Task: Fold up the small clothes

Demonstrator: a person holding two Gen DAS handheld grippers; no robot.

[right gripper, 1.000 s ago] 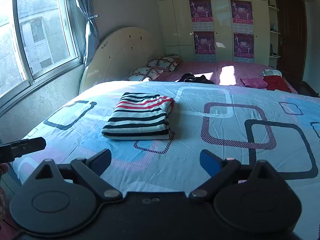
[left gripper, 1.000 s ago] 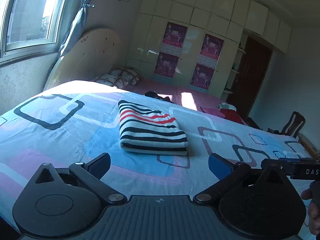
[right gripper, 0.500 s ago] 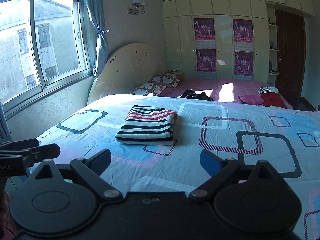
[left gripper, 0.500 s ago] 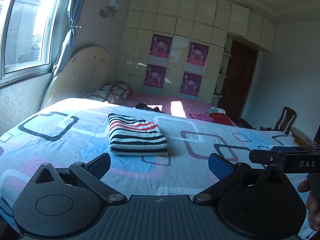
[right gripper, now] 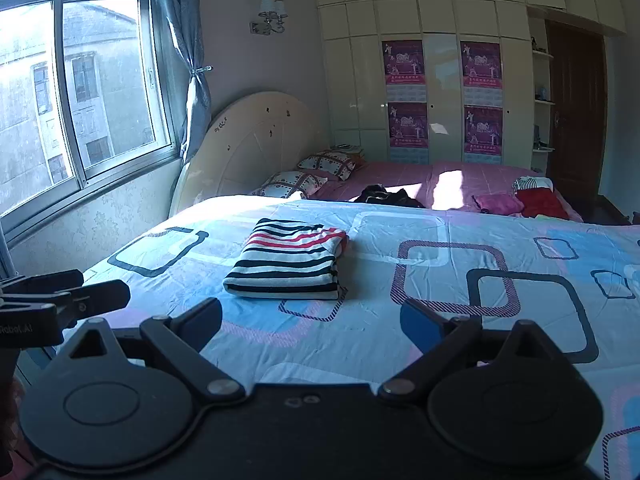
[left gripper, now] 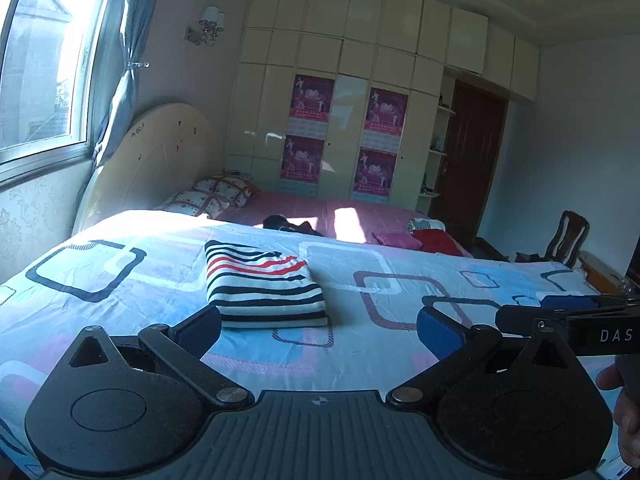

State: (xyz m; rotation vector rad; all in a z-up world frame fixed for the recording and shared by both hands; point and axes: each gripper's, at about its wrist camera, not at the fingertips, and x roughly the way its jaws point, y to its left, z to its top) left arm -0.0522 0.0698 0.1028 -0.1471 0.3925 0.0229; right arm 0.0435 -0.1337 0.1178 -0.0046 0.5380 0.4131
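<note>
A folded striped garment (left gripper: 264, 286), white with black and red stripes, lies flat on the patterned bed sheet (left gripper: 120, 280); it also shows in the right wrist view (right gripper: 288, 260). My left gripper (left gripper: 318, 330) is open and empty, held back from the garment above the sheet's near part. My right gripper (right gripper: 312, 322) is open and empty, also short of the garment. The right gripper shows at the right edge of the left wrist view (left gripper: 568, 312). The left gripper shows at the left edge of the right wrist view (right gripper: 60, 296).
A pink bed (right gripper: 460, 176) behind holds dark clothes (right gripper: 388, 196), red and pink clothes (right gripper: 540, 202) and pillows (right gripper: 316, 168). A headboard (right gripper: 248, 144) leans at the wall under the window (right gripper: 80, 92). A chair (left gripper: 568, 236) stands at the right.
Both grippers have drawn back and risen from the folded garment, which now looks smaller and farther. The garment has not moved. Both grippers stay open.
</note>
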